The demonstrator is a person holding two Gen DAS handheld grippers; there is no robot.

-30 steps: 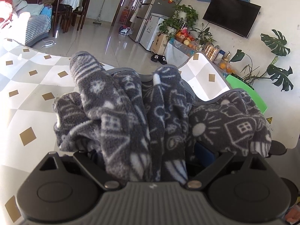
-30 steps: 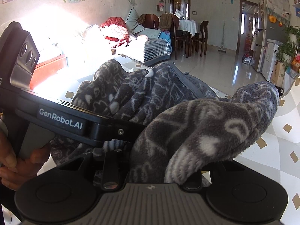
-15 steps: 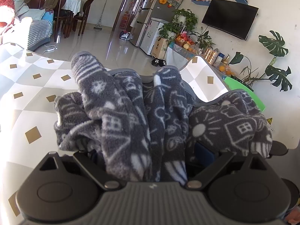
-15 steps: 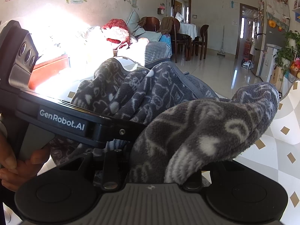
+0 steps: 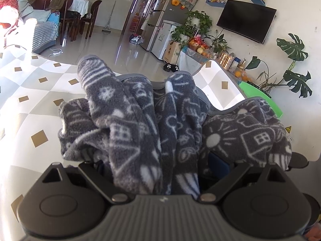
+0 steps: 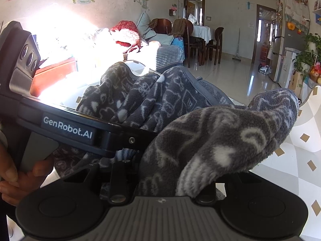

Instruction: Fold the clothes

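Fleece (image 5: pixel 160 124) bunched and clamped in both jaws, left gripper (image 5: pixel 160 172) and right gripper (image 6: pixel 160 172) side by side above the table (image 5: pixel 30 104), pose barely shifted from a second ago, so the fold looks paused mid-carry, nothing laid flat.

Grey patterned fleece garment (image 5: pixel 156 124), bunched, lifted

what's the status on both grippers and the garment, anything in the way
Left gripper and right gripper: fingers buried in bunched grey fleece garment, apparently clamped. Grippers close together. Nothing seen blocking.
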